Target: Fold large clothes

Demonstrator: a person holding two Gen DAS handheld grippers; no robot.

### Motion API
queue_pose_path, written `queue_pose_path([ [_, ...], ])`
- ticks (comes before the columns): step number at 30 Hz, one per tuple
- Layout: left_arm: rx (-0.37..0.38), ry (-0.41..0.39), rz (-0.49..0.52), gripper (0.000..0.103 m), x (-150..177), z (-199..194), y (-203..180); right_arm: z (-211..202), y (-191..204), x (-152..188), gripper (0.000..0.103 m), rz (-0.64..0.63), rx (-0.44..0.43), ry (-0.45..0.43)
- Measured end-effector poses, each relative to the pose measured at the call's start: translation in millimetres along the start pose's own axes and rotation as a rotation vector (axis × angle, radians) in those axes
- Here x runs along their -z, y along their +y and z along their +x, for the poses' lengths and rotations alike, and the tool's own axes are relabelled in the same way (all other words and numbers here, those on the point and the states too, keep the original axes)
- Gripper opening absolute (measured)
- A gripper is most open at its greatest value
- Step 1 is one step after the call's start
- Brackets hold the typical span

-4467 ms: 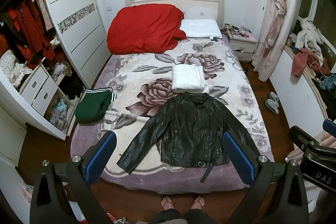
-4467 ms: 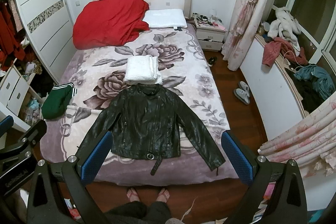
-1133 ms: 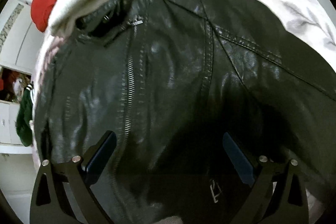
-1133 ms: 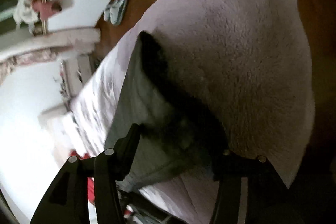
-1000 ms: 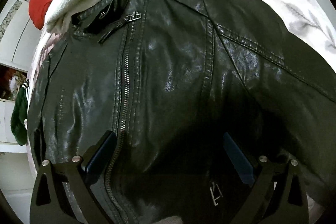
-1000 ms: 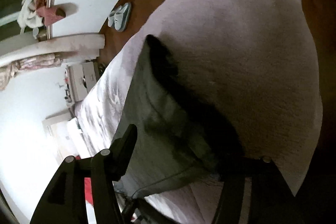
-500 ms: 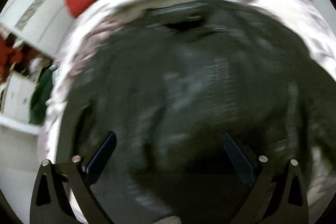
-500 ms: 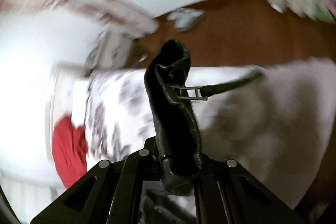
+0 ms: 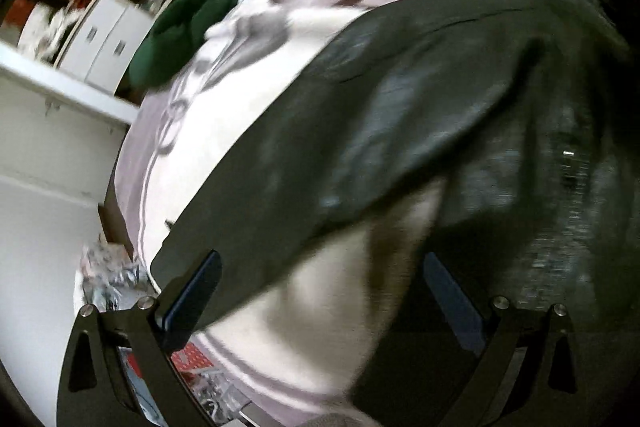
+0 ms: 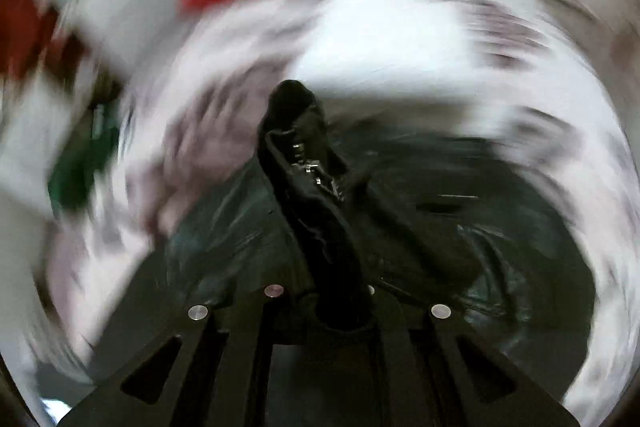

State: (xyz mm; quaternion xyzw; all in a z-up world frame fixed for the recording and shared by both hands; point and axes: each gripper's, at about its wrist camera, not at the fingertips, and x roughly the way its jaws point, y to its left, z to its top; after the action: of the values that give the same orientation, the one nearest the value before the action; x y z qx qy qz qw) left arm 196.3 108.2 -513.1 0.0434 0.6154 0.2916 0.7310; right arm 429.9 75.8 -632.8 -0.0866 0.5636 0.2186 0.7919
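Black leather jacket (image 9: 400, 131) is seen spread on the floral bed blanket (image 9: 248, 107); one sleeve end is clamped in the right gripper (image 10: 340, 303) and lifted over the body. The left gripper (image 9: 324, 291), jaws wide and empty, is poised above the other sleeve, likely to be gripped next.

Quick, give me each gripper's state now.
Left gripper: open, holding nothing.
Right gripper: closed on the black jacket.

right gripper (image 10: 340, 301) clamping black jacket (image 10: 316, 195), blurred bed (image 10: 400, 39)
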Motion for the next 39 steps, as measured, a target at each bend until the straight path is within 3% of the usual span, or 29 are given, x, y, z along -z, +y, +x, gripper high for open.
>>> queue_pose_path([
  [2, 0.008, 0.011, -0.009, 0.103, -4, 10, 10, 56, 47, 2, 0.008, -0.094, 0.046, 0.121],
  [4, 0.026, 0.023, -0.009, 0.103, -3, 19, 18, 76, 50, 15, 0.017, -0.093, 0.064, 0.156],
  [6, 0.056, 0.03, -0.008, 0.103, -1, 24, 23, 60, 39, 18, 0.022, 0.014, -0.037, 0.132],
  [8, 0.07, 0.03, -0.004, 0.103, 8, 15, 15, 30, 13, 29, 0.061, 0.159, -0.17, 0.114],
  [11, 0.097, 0.044, -0.001, 0.103, 11, 11, 14, -22, -51, 70, 0.063, 0.406, -0.246, 0.087],
  [13, 0.114, 0.058, -0.002, 0.103, 10, 10, 15, -50, -92, 108, 0.063, 0.539, -0.176, 0.095],
  [15, 0.129, 0.063, -0.005, 0.103, 9, 7, 16, -62, -126, 153, 0.063, 0.634, -0.01, 0.145],
  [18, 0.133, 0.059, -0.001, 0.103, 6, 9, 23, -47, -160, 195, 0.063, 0.706, 0.118, 0.232],
  [19, 0.131, 0.059, 0.004, 0.103, 6, 11, 24, -34, -167, 207, 0.062, 0.699, 0.138, 0.255],
  [20, 0.126, 0.064, 0.01, 0.103, 6, 14, 25, -27, -171, 211, 0.055, 0.691, 0.138, 0.255],
  [24, 0.116, 0.083, 0.016, 0.103, 6, 22, 30, -27, -198, 221, 0.047, 0.733, 0.199, 0.158],
  [25, 0.114, 0.084, 0.012, 0.103, 6, 24, 32, -30, -202, 223, 0.024, 0.745, 0.259, 0.147],
  [26, 0.113, 0.086, 0.009, 0.103, 6, 26, 34, -32, -208, 229, 0.009, 0.785, 0.286, 0.143],
  [28, 0.113, 0.099, 0.001, 0.103, 6, 30, 37, -32, -216, 242, 0.004, 0.862, 0.256, 0.132],
  [32, 0.122, 0.138, -0.036, 0.103, 9, 35, 50, -32, -197, 247, 0.0, 0.826, 0.295, 0.16],
  [35, 0.145, 0.164, -0.088, 0.103, 16, 36, 70, -38, -168, 234, 0.015, 0.771, 0.274, 0.22],
  [36, 0.161, 0.179, -0.115, 0.103, 19, 37, 79, -43, -154, 230, 0.025, 0.753, 0.244, 0.205],
  [37, 0.187, 0.194, -0.149, 0.103, 23, 38, 89, -50, -141, 227, 0.048, 0.739, 0.209, 0.185],
  [38, 0.22, 0.216, -0.199, 0.103, 29, 39, 102, -56, -127, 226, 0.056, 0.731, 0.181, 0.166],
  [39, 0.256, 0.238, -0.248, 0.103, 35, 42, 114, -61, -117, 225, 0.056, 0.725, 0.159, 0.157],
])
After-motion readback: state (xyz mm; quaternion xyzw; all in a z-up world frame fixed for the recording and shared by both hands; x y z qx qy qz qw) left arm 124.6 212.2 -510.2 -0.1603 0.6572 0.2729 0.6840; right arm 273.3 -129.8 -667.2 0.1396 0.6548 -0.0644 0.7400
